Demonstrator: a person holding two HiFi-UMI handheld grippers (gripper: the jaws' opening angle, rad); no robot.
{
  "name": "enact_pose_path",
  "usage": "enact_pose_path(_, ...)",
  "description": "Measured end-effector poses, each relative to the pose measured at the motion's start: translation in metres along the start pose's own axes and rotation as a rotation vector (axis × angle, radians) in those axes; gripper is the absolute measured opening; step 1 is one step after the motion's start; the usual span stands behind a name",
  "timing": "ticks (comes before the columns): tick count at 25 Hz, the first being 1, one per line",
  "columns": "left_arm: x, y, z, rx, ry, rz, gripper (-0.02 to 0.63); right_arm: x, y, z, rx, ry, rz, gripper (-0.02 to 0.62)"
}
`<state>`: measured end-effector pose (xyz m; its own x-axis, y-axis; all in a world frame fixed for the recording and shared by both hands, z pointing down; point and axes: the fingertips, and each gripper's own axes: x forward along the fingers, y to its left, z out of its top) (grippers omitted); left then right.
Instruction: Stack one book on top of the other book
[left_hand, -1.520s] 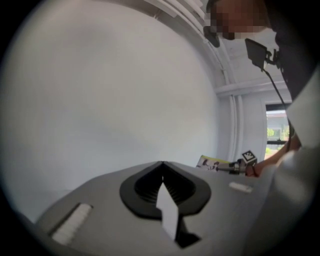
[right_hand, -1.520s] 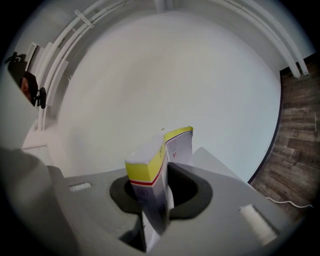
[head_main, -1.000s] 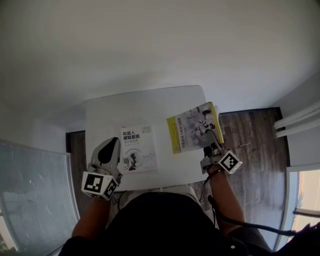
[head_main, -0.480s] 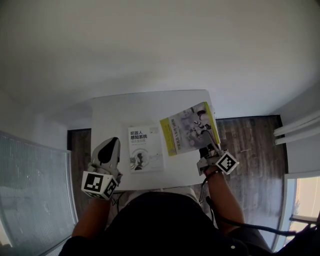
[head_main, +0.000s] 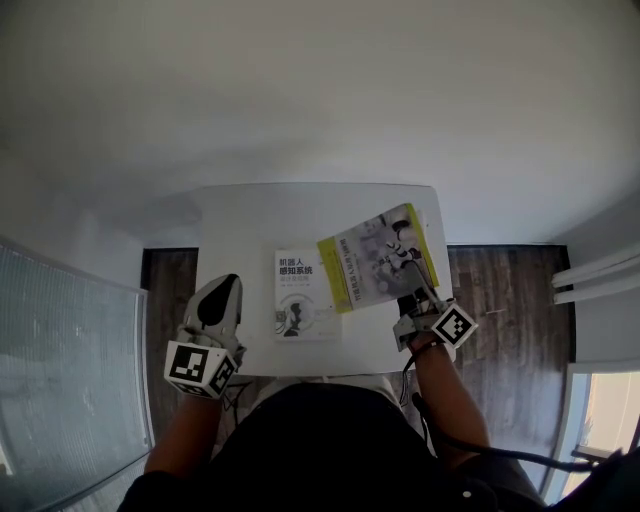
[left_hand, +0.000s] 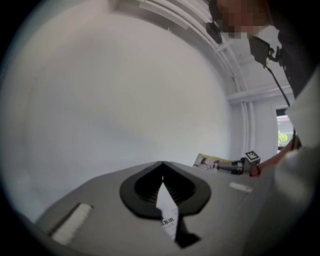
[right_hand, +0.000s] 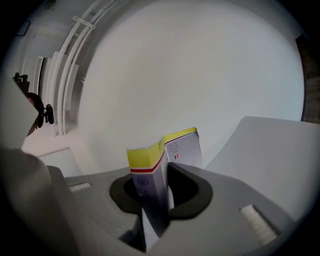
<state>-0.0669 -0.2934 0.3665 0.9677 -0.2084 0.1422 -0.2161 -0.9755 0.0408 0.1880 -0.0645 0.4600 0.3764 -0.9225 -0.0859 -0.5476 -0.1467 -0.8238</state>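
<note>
A white book (head_main: 298, 306) lies flat on the white table (head_main: 300, 210), near its front edge. My right gripper (head_main: 412, 300) is shut on the near right corner of a yellow-spined book (head_main: 378, 258) and holds it tilted above the table, its left edge over the white book's right edge. In the right gripper view the yellow book (right_hand: 150, 165) stands clamped between the jaws of that gripper (right_hand: 167, 172). My left gripper (head_main: 228, 282) hovers left of the white book, shut and holding nothing. In its own view the left gripper (left_hand: 161, 163) has its jaw tips meeting.
Dark wooden floor (head_main: 510, 290) shows right and left of the table. White pipes (head_main: 600, 280) run at the far right. A glass panel (head_main: 70, 360) stands at the left. A white wall lies behind the table. A dark lap fills the bottom.
The yellow book has moved left with my right gripper, from beside the white book to overlapping its right edge. The left gripper has hardly shifted.
</note>
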Motion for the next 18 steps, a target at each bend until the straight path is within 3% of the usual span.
enact_pose_path(12,0.009,-0.014,-0.022,0.003,-0.004,0.043,0.006,0.005,-0.028,-0.002,0.005,0.032,0.042,0.080)
enact_pose_path(16,0.063,0.014,-0.052,-0.067,0.010,-0.157,0.006,-0.005,-0.035,-0.006,-0.056,-0.054,-0.104,0.080)
enact_pose_path(18,0.072,0.026,-0.054,-0.080,0.011,-0.196,0.006,-0.003,-0.032,-0.009,-0.070,-0.074,-0.144,0.081)
